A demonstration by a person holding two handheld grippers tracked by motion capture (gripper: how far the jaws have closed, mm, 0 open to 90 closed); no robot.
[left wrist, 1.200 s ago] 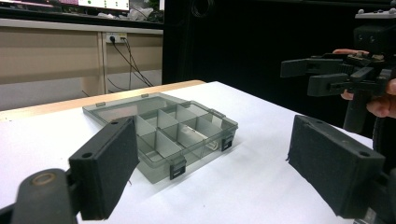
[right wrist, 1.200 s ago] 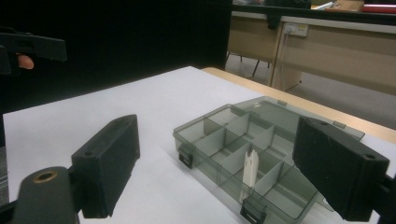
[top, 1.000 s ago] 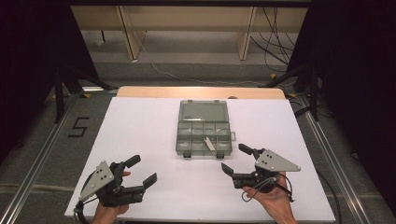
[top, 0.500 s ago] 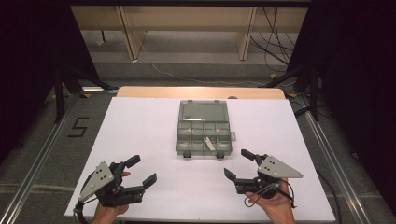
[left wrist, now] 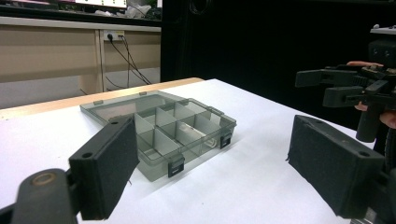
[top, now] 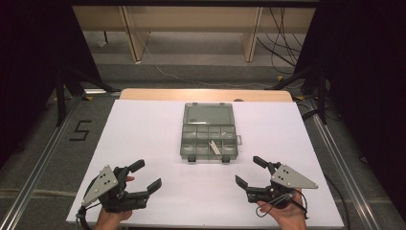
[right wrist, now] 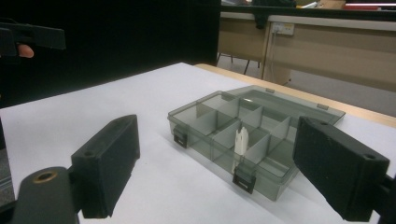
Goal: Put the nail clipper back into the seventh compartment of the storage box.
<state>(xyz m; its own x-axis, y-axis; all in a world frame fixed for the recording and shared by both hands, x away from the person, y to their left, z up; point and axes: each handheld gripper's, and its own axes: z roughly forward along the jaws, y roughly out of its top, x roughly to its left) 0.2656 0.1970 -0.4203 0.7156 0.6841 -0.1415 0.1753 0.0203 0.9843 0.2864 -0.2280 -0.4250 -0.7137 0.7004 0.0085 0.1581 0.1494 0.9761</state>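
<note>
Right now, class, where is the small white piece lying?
In the high view the white piece lies inside the open plastic box at mid-table, in a front-row compartment right of centre, near its right latch.

The high view looks forward and down from above the near edge of the white worktop (top: pixel 143 143). Each tool's camera sits low and close, facing the open, clear grey plastic compartment box (left wrist: pixel 163 135) from opposite near corners; all three share it.

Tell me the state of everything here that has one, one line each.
Compartment box: open, lid laid back flat on the table.
White piece: lying in a front compartment of the box, leaning on a divider.
Left gripper: open, holding nothing.
Right gripper: open, holding nothing.
</note>
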